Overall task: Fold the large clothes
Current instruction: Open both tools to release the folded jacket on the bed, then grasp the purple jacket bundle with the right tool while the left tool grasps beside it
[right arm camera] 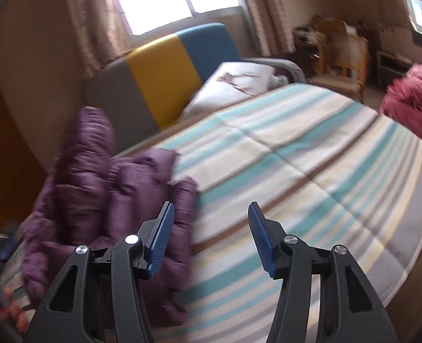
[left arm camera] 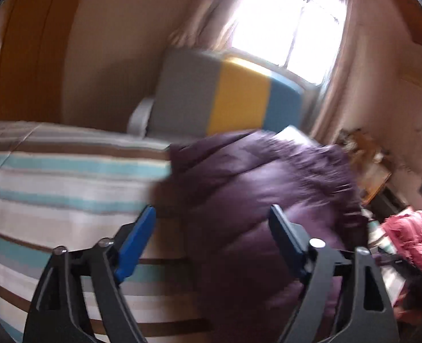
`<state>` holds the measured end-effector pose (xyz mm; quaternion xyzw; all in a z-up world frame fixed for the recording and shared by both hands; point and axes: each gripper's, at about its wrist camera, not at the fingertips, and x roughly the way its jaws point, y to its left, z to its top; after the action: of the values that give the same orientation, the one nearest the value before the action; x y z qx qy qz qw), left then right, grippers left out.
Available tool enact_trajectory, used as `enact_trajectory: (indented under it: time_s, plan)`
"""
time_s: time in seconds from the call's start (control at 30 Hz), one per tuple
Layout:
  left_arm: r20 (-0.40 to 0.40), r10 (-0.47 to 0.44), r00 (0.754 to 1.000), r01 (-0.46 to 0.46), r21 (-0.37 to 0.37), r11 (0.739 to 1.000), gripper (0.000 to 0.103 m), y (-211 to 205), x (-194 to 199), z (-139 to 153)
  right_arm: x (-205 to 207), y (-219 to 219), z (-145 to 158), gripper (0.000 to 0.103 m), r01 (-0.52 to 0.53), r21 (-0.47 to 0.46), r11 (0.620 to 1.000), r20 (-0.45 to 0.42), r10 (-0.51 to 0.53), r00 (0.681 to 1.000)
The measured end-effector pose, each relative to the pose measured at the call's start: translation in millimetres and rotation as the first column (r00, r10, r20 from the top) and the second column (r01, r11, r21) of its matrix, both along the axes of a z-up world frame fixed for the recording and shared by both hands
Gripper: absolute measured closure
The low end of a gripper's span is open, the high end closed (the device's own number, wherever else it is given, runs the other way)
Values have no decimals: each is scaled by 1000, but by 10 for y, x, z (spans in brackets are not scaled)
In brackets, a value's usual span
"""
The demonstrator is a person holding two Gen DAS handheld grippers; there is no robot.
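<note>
A purple quilted puffer jacket point(left arm camera: 256, 188) lies bunched on the striped bed cover point(left arm camera: 53, 177). In the left wrist view it fills the middle and right, just beyond my left gripper point(left arm camera: 212, 214), whose blue pads stand wide apart with nothing pinched between them. In the right wrist view the same jacket point(right arm camera: 102, 194) is heaped at the left side of the bed cover point(right arm camera: 296, 165). My right gripper point(right arm camera: 211, 211) is open over the cover, its left pad close beside the jacket's edge, holding nothing.
A headboard point(right arm camera: 165, 80) in grey, yellow and blue stands under a bright window point(left arm camera: 285, 23). A white pillow point(right arm camera: 233, 85) lies by it. A pink garment point(right arm camera: 413, 97) sits at the bed's right. Wooden furniture point(right arm camera: 342, 51) stands in the far corner.
</note>
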<state>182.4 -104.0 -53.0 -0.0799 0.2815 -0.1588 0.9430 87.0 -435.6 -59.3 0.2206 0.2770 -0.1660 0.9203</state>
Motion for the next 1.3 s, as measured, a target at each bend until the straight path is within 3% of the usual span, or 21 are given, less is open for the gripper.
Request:
enact_trajectory:
  time_s: [0.07,0.13,0.17,0.2,0.23,0.4,0.57,0.63,0.77,0.87,1.13,1.3]
  plan:
    - [-38,-54,998,56,56,997,35,-82,73,-136,65,100,150,48,-32,-17,999,27,32,999]
    - [-13,-95,995,95,112,989,41,-212,38,-204,175,231,322,49,-82,-48,996,55,84,995]
    - [1,-111,994,110,132,985,43,-278,16,-219,237,305,400,56,-109,-65,992,67,113,991]
    - [5,-131,991,129,137,982,50,-334,-7,-227,347,413,495,65,-164,-82,983,75,170,983]
    - [-1,-141,990,140,136,981,55,-389,7,-227,439,501,557,67,-200,-97,975,74,207,976]
    - [-11,-148,989,148,158,976,59,-472,-5,-196,972,930,731,68,-325,-204,923,27,337,941]
    - [-13,-153,988,152,180,972,59,-445,-33,-162,1324,867,456,69,-298,-276,914,-108,279,954]
    - [-18,-156,988,156,181,971,58,-448,-19,-164,1334,711,242,73,-267,-246,932,-148,237,960]
    - [-42,-171,984,175,141,974,57,-498,1,-222,1216,435,-159,73,-207,-127,970,-134,190,973]
    - [-27,-180,983,182,169,969,57,-597,-21,-258,1151,317,-348,75,-171,-77,982,-106,162,981]
    - [-27,-178,984,180,180,967,55,-619,-5,-295,1216,339,-506,75,-161,-102,982,-125,148,981]
    - [-71,-142,987,147,70,987,42,-547,50,-40,1201,361,-491,75,-153,-112,982,-113,140,984]
